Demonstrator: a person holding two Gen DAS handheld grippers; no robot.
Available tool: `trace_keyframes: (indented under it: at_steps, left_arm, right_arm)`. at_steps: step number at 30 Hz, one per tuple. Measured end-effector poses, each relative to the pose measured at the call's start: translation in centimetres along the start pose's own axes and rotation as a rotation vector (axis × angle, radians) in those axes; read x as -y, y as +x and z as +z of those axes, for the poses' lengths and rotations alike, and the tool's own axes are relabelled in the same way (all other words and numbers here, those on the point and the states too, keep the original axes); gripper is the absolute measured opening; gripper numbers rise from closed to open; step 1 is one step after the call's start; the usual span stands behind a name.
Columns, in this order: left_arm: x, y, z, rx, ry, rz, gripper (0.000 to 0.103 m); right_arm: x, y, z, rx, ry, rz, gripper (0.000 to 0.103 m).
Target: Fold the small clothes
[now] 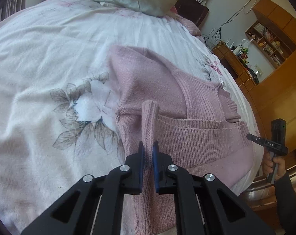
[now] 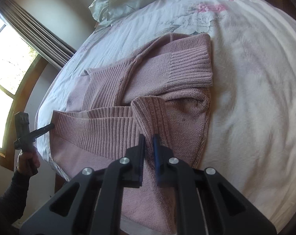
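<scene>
Pink sweater (image 1: 167, 98) on bed (image 1: 40, 78), near edge. My left gripper (image 1: 148, 152) and right gripper (image 2: 149, 146) each pinching hem fold. Knit soft, floppy, stretchy; hold ribbed corners.

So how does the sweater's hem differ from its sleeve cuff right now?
The hem is pinched at each end, by the left tool and the right tool, and held raised; the cuff lies flat on the sweater, untouched. The hem is a long band; the cuff is a short one. Both are pink ribbed knit.
</scene>
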State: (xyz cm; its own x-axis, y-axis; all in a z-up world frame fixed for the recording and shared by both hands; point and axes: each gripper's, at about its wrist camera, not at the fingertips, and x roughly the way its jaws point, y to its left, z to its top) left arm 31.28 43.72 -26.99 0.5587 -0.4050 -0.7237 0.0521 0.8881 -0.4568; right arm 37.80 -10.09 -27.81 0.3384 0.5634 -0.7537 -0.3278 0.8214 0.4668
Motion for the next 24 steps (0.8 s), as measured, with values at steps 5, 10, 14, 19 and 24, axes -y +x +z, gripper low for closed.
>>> trace_keyframes:
  at_steps: [5,10,14,19,24]
  left_arm:
    - [1.4,-3.6,0.6,0.091,0.014,-0.085,0.007]
    - [2.6,-6.0,3.1,0.163,0.023,-0.138,0.007]
    - [1.9,-5.9,6.2,0.187,-0.005,-0.177,0.007]
    - [0.9,-2.9,10.9,0.156,-0.019,-0.163,0.007]
    - [-1.4,0.5,15.1,0.133,-0.089,-0.168,0.000]
  right_arm:
    - [-0.9,-4.4,-0.1,0.112,0.019,0.050,0.007]
    - [-1.7,-7.9,1.7,0.205,0.021,0.069,0.007]
    - [-0.9,-8.8,4.3,0.254,0.056,0.072,0.006]
    - [0.6,-6.6,8.1,0.242,0.102,0.044,0.006]
    - [2.4,-2.6,11.3,0.192,0.133,-0.017,0.006]
